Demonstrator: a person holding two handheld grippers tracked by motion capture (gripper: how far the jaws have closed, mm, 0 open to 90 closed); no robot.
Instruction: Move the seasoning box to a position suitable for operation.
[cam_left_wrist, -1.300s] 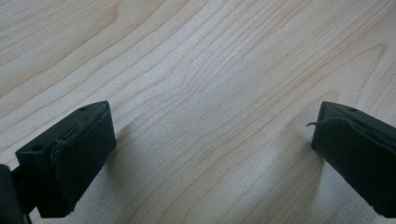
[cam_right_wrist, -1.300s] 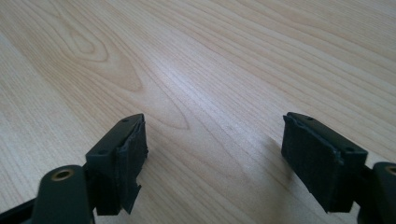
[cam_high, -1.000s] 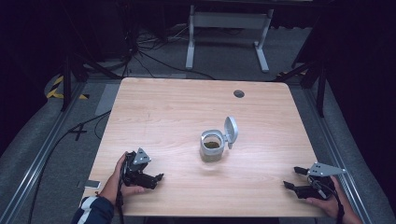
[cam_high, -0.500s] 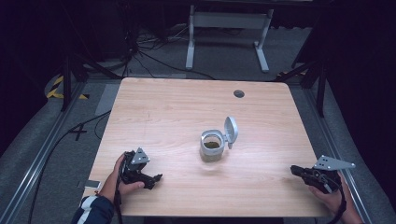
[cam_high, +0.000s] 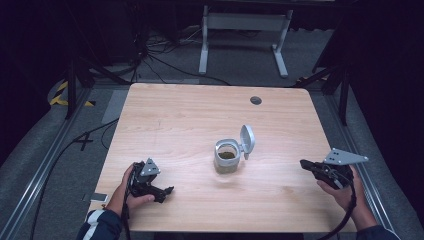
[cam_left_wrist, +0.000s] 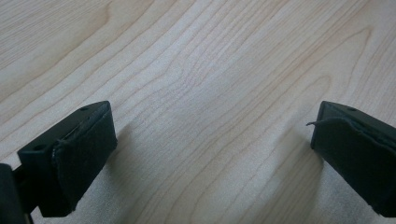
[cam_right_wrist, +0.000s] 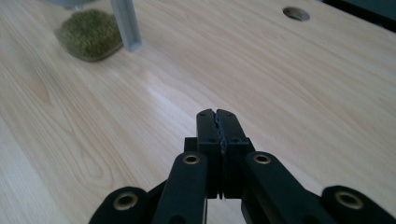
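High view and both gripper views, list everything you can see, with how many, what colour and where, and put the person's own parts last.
Table: one, light wood, centre of the high view.
Cable hole: one, dark, far right part of the tabletop.
Jar: one, clear with greenish-brown contents, middle of the table, slightly right.
Jar lid: one, grey, flipped open and standing up at the jar's right side.
Metal stand: one, pale grey, on the floor beyond the table.
Floor cables: several, black, beyond the far left corner.
Left tongs: one, black, open, near left edge of the table.
Right tongs: one, black, shut, near right edge.
Hands: two, one holding each tongs.
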